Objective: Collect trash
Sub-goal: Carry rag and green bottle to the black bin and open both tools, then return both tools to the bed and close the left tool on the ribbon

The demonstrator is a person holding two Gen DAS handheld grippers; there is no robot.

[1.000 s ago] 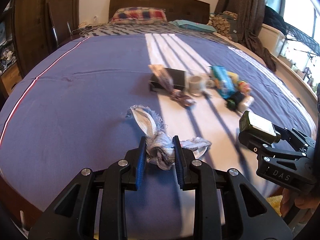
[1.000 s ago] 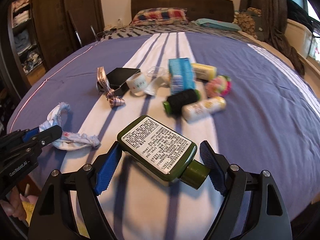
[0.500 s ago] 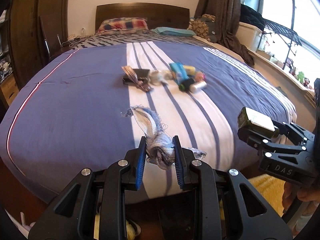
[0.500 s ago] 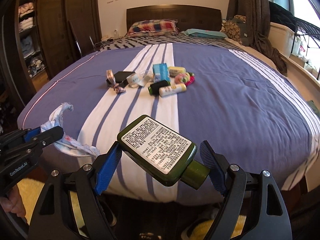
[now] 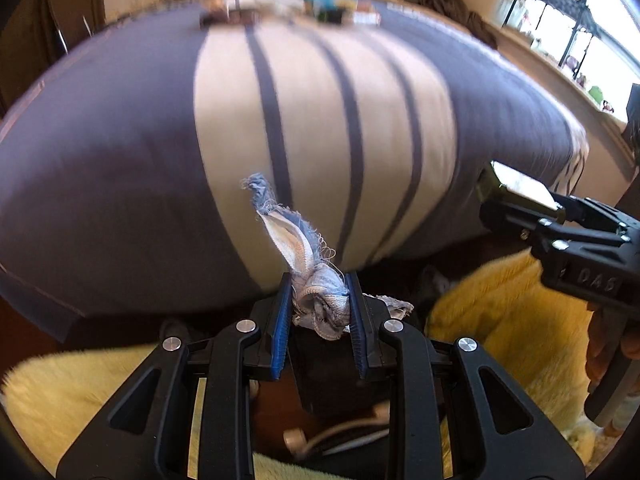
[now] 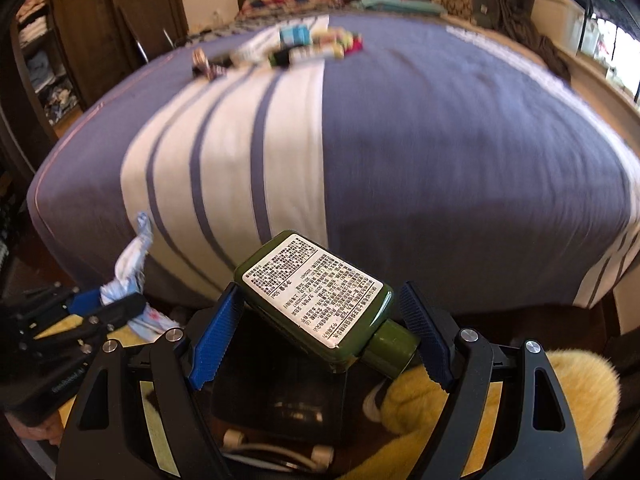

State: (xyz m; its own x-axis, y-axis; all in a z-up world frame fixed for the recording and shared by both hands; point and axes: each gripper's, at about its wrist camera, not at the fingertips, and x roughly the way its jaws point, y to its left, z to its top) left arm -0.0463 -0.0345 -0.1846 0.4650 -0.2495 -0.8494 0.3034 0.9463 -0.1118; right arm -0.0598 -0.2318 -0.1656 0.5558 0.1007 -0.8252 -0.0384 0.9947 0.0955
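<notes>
Bedroom light falls across the bed (image 6: 440, 140), whose purple and white striped cover fills the upper two thirds of both views; a second ago the cameras looked out over the mattress top, and now they look down past its foot edge at the floor, so both hands have drawn back and dropped.

The left gripper (image 5: 319, 312) is clamped narrowly on a frayed blue-white rag (image 5: 316, 300), its loose tail standing up at frame centre against the white stripe. The right gripper (image 6: 320, 336) is spread wide around a green bottle (image 6: 316, 292) lying slantwise between the blue pads, label up and cap toward the lower right. Both loads sit as they did a second ago.

Below each gripper a dark, square-mouthed container (image 6: 280, 396) now shows on the floor, flanked by a yellow fluffy rug (image 5: 512, 320). I judge it to be the bin, so the carry seems nearly over and release is the step still to come.

More clutter (image 6: 288, 46) remains far up the bed at the top of the frame, so collecting is not finished.

The right view shows the bottle's printed label, the wardrobe shelves at upper left, and the other gripper with its rag at lower left. The left view shows the bottle only edge-on at right, a hand (image 5: 608, 344) on the right gripper's handle, and the bright window at upper right.
</notes>
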